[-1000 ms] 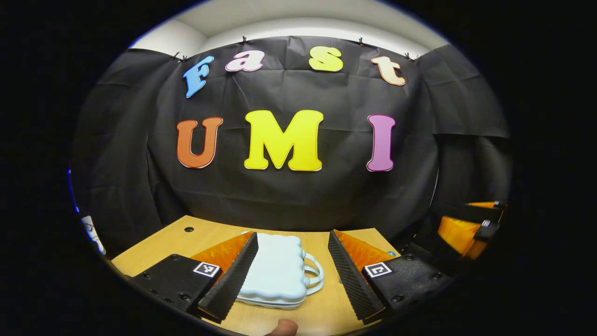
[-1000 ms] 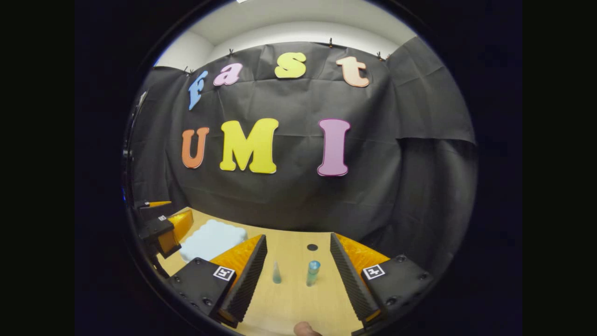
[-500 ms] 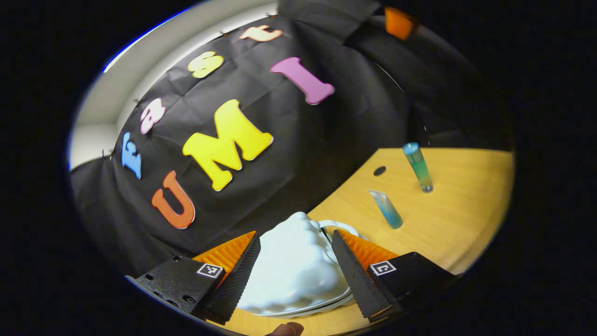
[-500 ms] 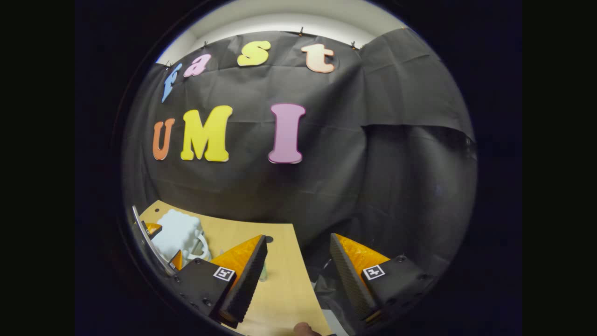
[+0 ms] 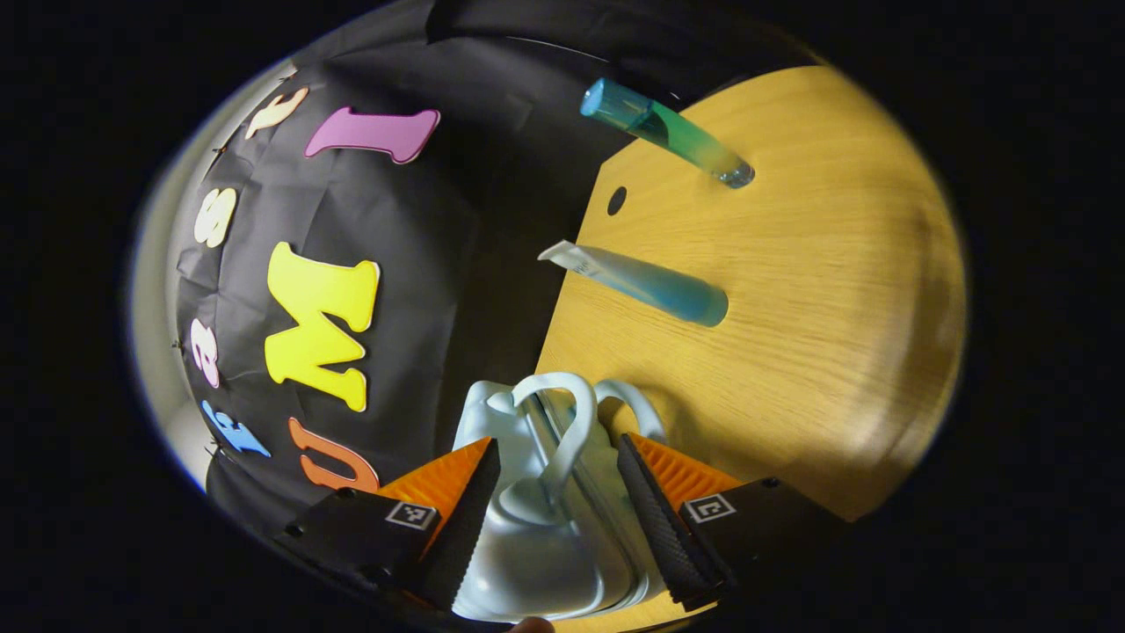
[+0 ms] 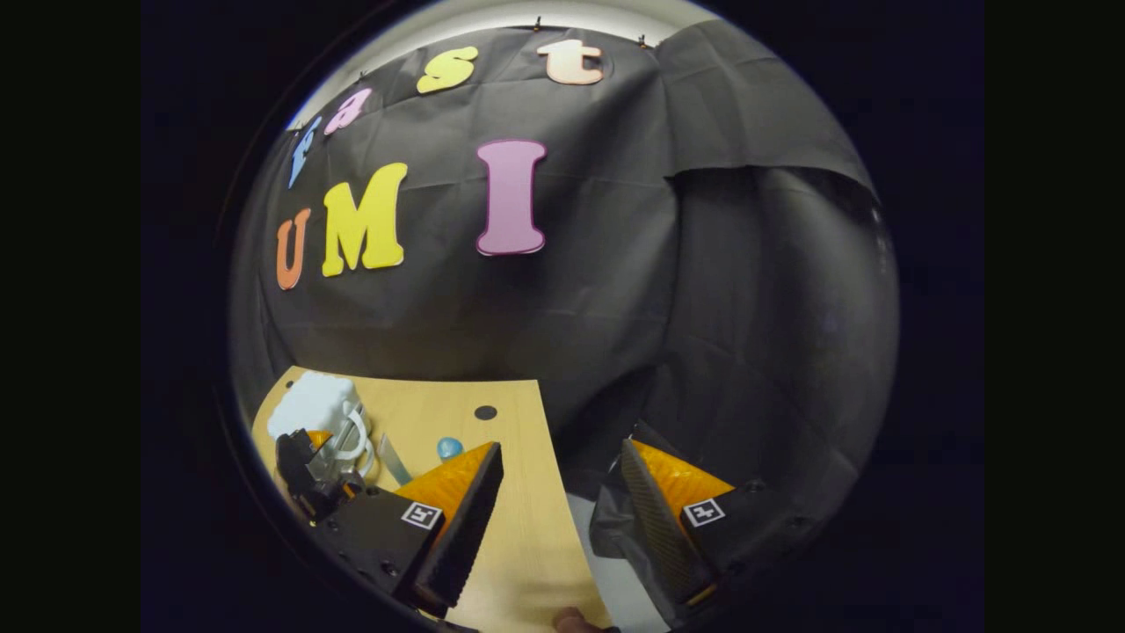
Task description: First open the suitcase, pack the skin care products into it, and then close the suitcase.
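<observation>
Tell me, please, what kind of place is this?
Probably a recording booth, not a home: black cloth hangs as the wall behind a bare wooden table, with only a small suitcase and two skin care tubes on it.

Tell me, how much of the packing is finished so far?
Nothing is packed yet. The small pale suitcase is closed on the table. The left gripper is open around its handle end, seemingly about to open it. The tube and bottle stand outside. Packing and closing remain. The right gripper is open, idle.
</observation>
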{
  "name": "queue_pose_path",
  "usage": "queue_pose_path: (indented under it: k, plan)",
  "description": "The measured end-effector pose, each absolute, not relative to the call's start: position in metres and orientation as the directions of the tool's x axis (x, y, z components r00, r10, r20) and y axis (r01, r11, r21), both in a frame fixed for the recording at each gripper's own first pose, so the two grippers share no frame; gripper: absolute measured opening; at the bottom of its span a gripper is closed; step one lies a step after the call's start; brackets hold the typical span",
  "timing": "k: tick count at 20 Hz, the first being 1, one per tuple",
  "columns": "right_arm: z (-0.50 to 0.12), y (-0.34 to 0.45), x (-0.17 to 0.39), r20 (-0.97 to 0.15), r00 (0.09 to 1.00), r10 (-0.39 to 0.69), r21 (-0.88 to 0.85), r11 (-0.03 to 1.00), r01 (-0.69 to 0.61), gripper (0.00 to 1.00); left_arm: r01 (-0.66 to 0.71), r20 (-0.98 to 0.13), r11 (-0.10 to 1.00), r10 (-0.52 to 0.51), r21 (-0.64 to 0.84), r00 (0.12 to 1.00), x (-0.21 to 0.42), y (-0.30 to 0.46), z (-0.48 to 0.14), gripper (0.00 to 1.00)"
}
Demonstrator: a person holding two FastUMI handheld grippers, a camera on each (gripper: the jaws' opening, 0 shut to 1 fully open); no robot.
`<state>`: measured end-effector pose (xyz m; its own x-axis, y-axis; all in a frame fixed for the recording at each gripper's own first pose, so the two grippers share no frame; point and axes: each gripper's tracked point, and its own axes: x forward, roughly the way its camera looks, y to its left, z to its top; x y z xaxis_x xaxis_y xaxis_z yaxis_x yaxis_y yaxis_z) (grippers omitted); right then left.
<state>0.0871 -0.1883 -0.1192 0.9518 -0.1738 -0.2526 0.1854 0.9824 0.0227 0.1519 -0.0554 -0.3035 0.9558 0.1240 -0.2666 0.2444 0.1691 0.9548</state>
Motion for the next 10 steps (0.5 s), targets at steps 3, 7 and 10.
queue_pose_path:
  k: [3,7,10]
  plan:
    - [-0.124,-0.192,0.096,-0.264,0.953,-0.152,0.027,0.986,0.165,0.8,0.279,-0.294,0.11,0.15,0.954,0.944,0.156,-0.057,-0.312,0.69]
    - [-0.124,-0.186,0.105,-0.273,0.956,-0.104,0.025,0.993,0.115,0.81,0.283,-0.299,0.12,0.147,0.952,0.943,0.161,-0.063,-0.306,0.27]
    - [-0.114,-0.178,0.107,-0.252,0.965,-0.068,0.019,0.997,0.075,0.8,0.277,-0.297,0.139,0.149,0.951,0.943,0.163,-0.067,-0.301,0.17]
